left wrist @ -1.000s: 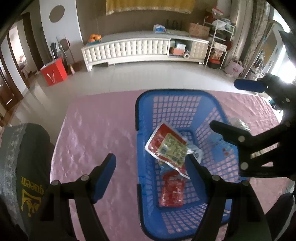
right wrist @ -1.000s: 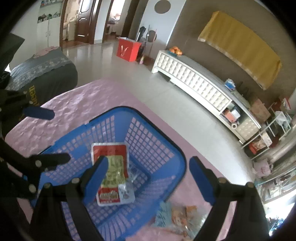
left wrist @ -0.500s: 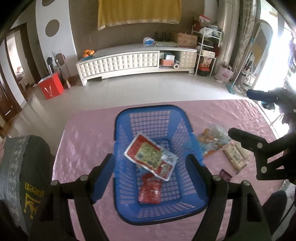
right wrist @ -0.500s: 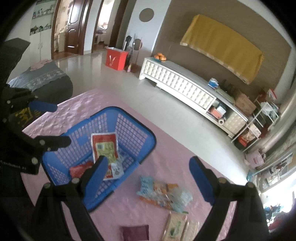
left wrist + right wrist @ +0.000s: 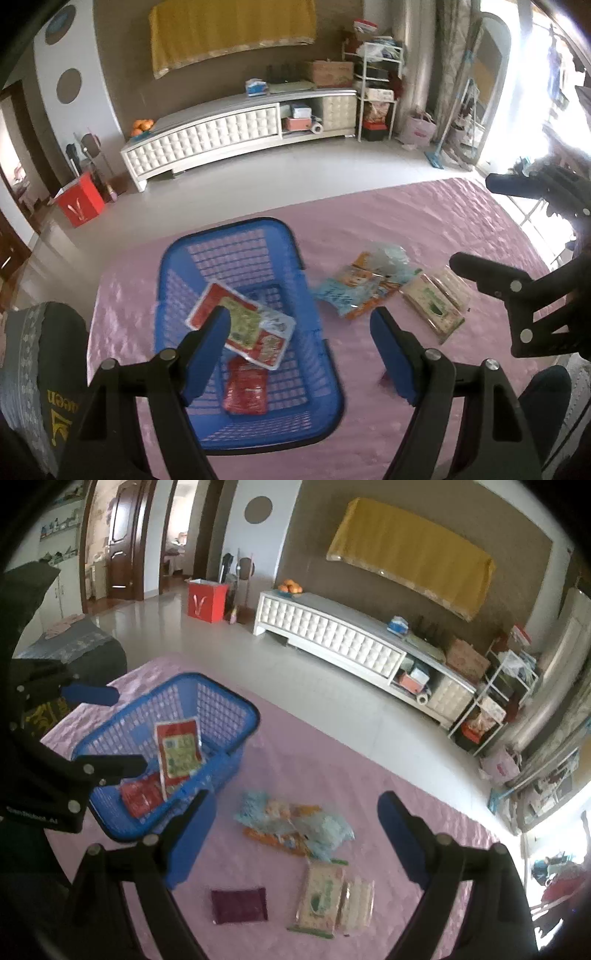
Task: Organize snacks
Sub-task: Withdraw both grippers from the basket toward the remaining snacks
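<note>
Left wrist view looks down on a counter (image 5: pixel 424 229) draped in a pink quilted cloth, where a blue plastic basket (image 5: pixel 173 266) sits at about 8 o'clock from the middle of the cloth. Inside the basket a red-and-green snack packet (image 5: pixel 255 328) leans across a smaller red packet (image 5: pixel 245 389) lying on the floor of the basket. The left gripper (image 5: pixel 299 347) hangs above the counter with its blue-padded jaws spread wide and empty, one over the basket and the other past its right wall. At 3 o'clock from the basket, apart from it, a pale blue-and-orange snack bag (image 5: pixel 364 286) lies on the cloth, with a pair of cream-and-green packets (image 5: pixel 436 304) just beside it at its 4 o'clock. Right wrist view shows the right gripper (image 5: pixel 291 819) also held above the cloth, its jaws wide apart with nothing between them, the pale blue bag framed in the gap. A small dark purple packet (image 5: pixel 239 904) lies flat at 9 o'clock from the cream-and-green pair, near the lower edge of that view.
</note>
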Demonstrator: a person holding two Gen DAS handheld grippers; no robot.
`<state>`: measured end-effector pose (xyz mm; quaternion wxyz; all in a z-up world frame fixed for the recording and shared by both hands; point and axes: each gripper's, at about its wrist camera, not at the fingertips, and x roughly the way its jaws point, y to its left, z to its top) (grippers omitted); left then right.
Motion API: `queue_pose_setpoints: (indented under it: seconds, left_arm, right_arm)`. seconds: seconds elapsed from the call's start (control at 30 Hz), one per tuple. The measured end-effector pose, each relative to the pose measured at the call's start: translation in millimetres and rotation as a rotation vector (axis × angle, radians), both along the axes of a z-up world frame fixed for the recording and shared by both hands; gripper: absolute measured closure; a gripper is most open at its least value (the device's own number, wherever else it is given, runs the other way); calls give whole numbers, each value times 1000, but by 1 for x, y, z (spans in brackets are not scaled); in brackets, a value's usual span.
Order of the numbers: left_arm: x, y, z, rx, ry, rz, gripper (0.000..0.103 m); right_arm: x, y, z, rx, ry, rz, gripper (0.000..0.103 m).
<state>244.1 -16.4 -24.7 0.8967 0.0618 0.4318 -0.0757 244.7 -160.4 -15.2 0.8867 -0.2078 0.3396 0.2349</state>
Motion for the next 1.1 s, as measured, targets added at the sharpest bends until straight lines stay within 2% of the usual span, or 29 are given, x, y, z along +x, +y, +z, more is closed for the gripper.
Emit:
queue_pose_setpoints:
  seconds: [0.17, 0.4, 0.53, 0.73, 0.83, 0.93, 1.03, 1.1]
  left_arm:
    - [6, -33, -18, 41, 25, -28, 27]
    - [24, -63, -42, 38, 79, -45, 27]
    - [31, -74, -52, 30, 94, -35, 27]
    - [42, -84, -75, 6, 131, 36, 27]
    - [43, -91, -86, 14, 118, 68, 27]
    - [49, -91, -99, -14, 129, 101, 27]
    - [55, -95, -111, 22, 128, 138, 27]
    - [56, -95, -116, 14, 123, 161, 27]
  right_arm:
    - [7, -26, -18, 16, 55, -43, 11]
    - [30, -51, -51, 24, 165, -81, 11]
    - [43, -60, -69, 31, 214, -37, 11]
    - [64, -66, -95, 10, 264, 71, 11]
    - [73, -65, -109, -11, 260, 127, 11]
    - [85, -65, -124, -32, 278, 171, 11]
    - [102, -62, -141, -85, 282, 187, 11]
    - [113, -61, -152, -80, 291, 212, 11]
